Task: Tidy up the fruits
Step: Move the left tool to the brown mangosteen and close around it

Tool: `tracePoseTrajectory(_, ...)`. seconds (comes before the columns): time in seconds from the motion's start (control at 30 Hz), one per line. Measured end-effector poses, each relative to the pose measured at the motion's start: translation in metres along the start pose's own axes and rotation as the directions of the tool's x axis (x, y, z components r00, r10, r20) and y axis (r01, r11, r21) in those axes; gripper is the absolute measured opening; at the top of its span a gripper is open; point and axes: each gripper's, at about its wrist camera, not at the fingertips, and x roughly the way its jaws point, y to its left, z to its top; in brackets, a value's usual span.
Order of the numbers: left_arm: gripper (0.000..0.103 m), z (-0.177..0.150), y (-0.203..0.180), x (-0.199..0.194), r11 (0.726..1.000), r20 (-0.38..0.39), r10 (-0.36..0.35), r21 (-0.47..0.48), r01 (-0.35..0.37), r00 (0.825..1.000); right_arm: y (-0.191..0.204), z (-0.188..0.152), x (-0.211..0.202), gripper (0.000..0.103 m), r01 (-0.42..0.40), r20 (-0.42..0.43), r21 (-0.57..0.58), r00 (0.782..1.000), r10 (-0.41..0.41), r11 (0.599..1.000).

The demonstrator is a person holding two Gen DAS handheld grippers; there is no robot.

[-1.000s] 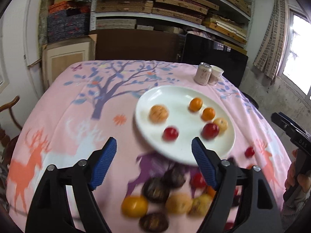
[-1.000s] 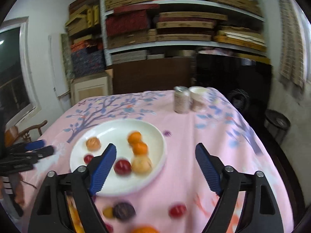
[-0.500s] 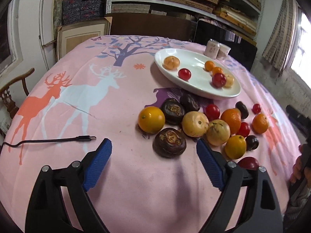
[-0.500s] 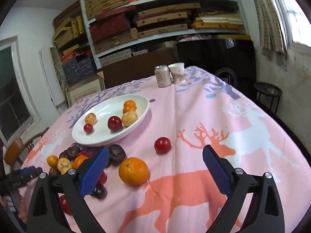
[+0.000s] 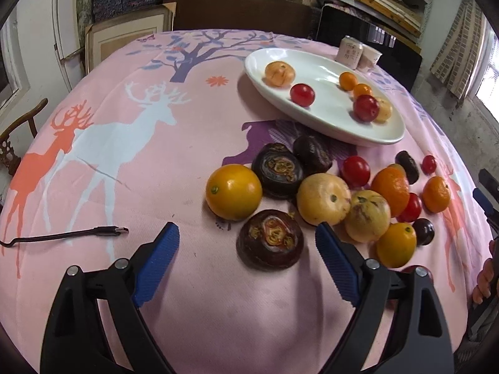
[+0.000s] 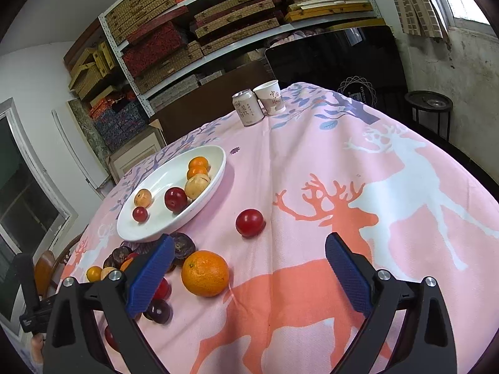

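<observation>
A pile of loose fruit lies on the pink deer-print cloth: a yellow-orange fruit point(image 5: 234, 191), dark halved fruits point(image 5: 269, 238), pale yellow ones point(image 5: 324, 198), oranges point(image 5: 391, 190) and small red ones point(image 5: 355, 170). Beyond it a white plate point(image 5: 343, 137) holds several fruits. My left gripper point(image 5: 246, 230) is open; the nearest dark halved fruit sits between its fingertips, untouched. My right gripper point(image 6: 249, 241) is open above the cloth. An orange point(image 6: 205, 277) lies by its left finger and a red plum point(image 6: 249, 222) just ahead. The plate point(image 6: 168, 180) is at the left.
A drinks can point(image 6: 248, 107) and a paper cup point(image 6: 270, 97) stand at the table's far edge. A black cable point(image 5: 78, 235) lies on the cloth left of my left gripper. A wooden chair point(image 5: 12, 143) stands beside the table. Stacked shelves fill the back wall.
Both grippers have sunk toward the table and their jaws stand wider. The left view has drawn back from the plate to the fruit pile. The right view has rolled and closed on the orange.
</observation>
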Motion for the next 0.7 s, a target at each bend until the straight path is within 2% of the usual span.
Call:
tracePoseTrajectory(0.1, 0.087, 0.002, 0.008, 0.003, 1.000, -0.012, 0.004, -0.027, -0.004, 1.000, -0.003, 0.000, 0.002, 0.098, 0.000, -0.011, 0.017, 1.000, 0.000, 1.000)
tracePoseTrajectory(0.27, 0.089, -0.003, 0.035, -0.003, 0.996, -0.010, 0.054, -0.073, -0.054, 0.998, -0.004, 0.000, 0.003, 0.098, -0.008, -0.019, 0.026, 1.000, 0.009, 1.000)
tracePoseTrajectory(0.37, 0.088, -0.009, 0.046, -0.012, 0.995, 0.001, 0.032, -0.096, -0.032, 0.999, -0.004, -0.001, 0.004, 0.098, -0.014, -0.019, 0.028, 1.000, 0.015, 1.000)
tracePoseTrajectory(0.6, 0.087, -0.008, 0.021, -0.017, 1.000, 0.046, -0.016, 0.018, 0.016, 0.999, -0.003, -0.001, 0.003, 0.098, -0.021, -0.018, 0.023, 1.000, 0.022, 0.999)
tracePoseTrajectory(0.7, 0.079, -0.010, 0.020, -0.018, 0.999, 0.049, -0.041, 0.021, 0.040, 0.998, -0.003, -0.001, 0.003, 0.098, -0.018, -0.025, 0.029, 0.999, 0.019, 0.999)
